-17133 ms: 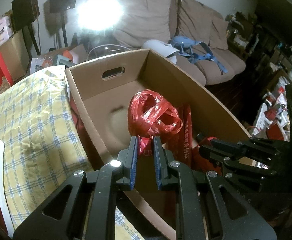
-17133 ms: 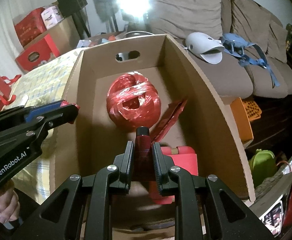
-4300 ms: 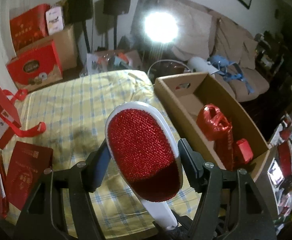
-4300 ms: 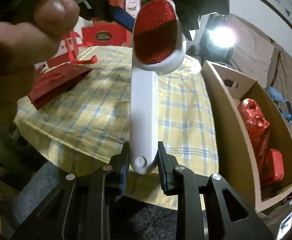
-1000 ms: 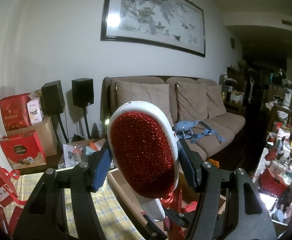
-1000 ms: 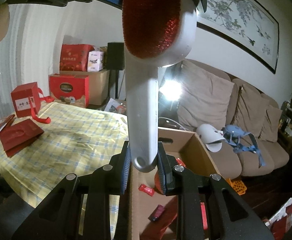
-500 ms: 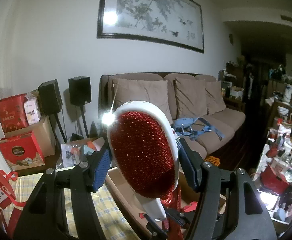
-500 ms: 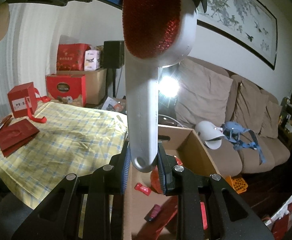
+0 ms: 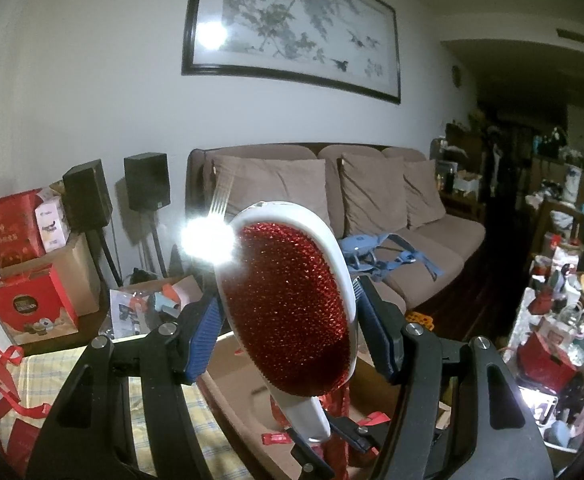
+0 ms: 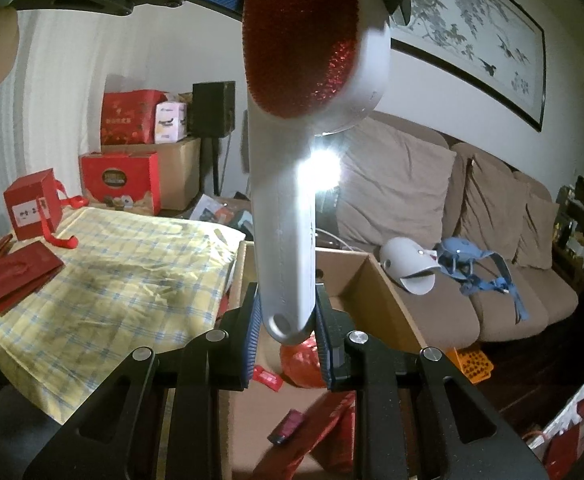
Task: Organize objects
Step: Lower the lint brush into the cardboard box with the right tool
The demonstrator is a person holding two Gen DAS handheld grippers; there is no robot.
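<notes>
- My right gripper (image 10: 286, 330) was pinched on the very butt of the lint brush (image 10: 292, 184), pads pressed against both sides of the white handle just above its hang hole.
- My left gripper (image 9: 292, 336) bracketed the brush's oval head, blue pads set against the white rim on either side; it looked like a wide clamp on the head, though real squeeze I couldn't confirm.
- So the brush was carried between both tools, up in the air above the cardboard box (image 10: 376, 280), well clear of its contents.
- Its long axis ran from my right gripper up to my left: handle end low and toward me, red bristle face (image 9: 292, 304) turned toward my left camera.
- I judged it light and rigid, a hollow plastic shell. The smooth tapered handle seemed slippery, so a grip near the butt could let it swing; the narrow neck below the head looked the surer place to hold.
- The red nap was soft and better left unpressed.
- In the box below the brush lay a red plastic bundle (image 10: 302, 362) and small red packets.
- Left of the box was the checked tablecloth (image 10: 104, 280) with red gift bags; beyond the box, the sofa (image 10: 492, 216).
</notes>
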